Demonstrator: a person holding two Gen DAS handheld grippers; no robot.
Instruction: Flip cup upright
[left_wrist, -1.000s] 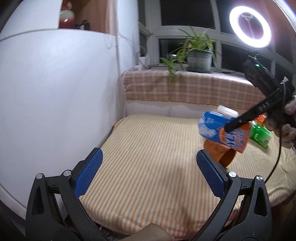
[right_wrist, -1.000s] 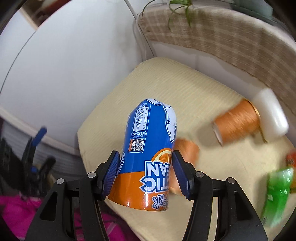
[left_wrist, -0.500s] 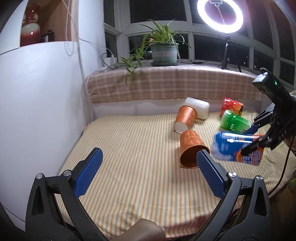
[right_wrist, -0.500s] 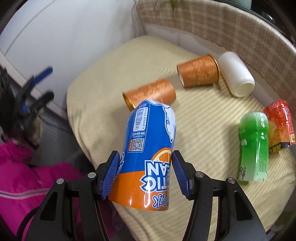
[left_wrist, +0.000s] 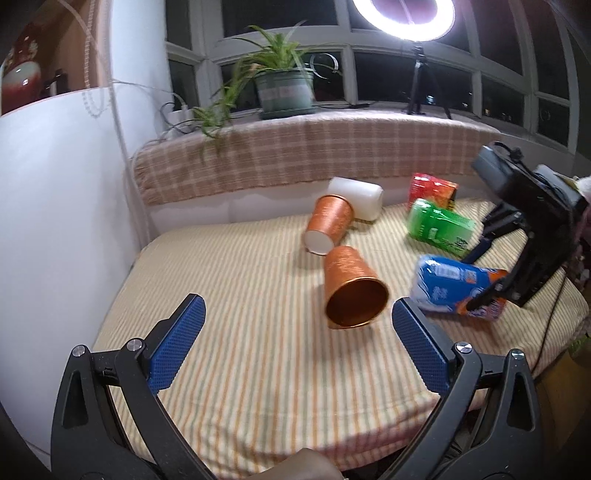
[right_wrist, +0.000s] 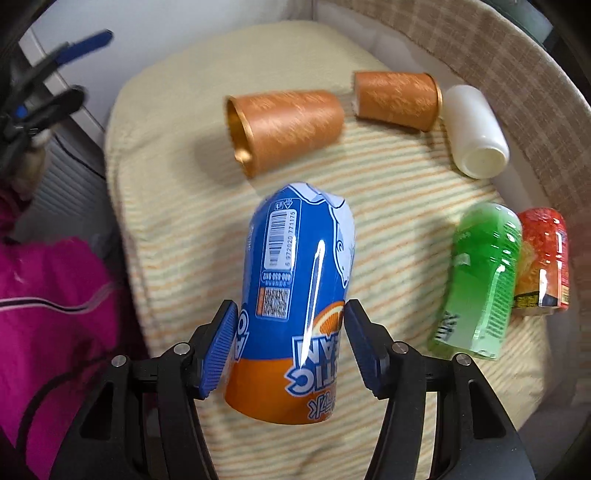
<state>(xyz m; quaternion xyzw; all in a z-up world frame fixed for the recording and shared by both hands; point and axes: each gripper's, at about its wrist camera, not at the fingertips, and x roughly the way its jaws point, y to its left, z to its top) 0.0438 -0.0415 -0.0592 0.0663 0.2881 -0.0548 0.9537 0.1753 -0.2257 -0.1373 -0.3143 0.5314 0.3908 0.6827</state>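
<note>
A blue-and-orange cup (right_wrist: 295, 306) is clamped between the blue pads of the right tongs (right_wrist: 290, 347), grip taken near its orange end, printing seen upside down in the right wrist view. In the left wrist view the same cup (left_wrist: 456, 290) is seen held roughly on its side, low over the striped cushion (left_wrist: 236, 295); contact w/ the cushion cannot be told. The left tongs (left_wrist: 295, 343) are spread wide apart, nothing between them, at the cushion's front edge.

Other items are laid on their sides on the cushion: a copper cup (left_wrist: 351, 291) w/ open mouth toward the left tongs, a 2nd copper cup (left_wrist: 328, 223) behind it, almost touching, and a white cup (left_wrist: 356, 197) right against that 2nd one near the plaid backrest (left_wrist: 295, 155). A green cup (right_wrist: 478, 280) and a red cup (right_wrist: 543, 262) are lying side by side, touching, to the right. A potted plant (left_wrist: 284, 90) and a ring light (left_wrist: 402, 18) are seen on the window sill.
</note>
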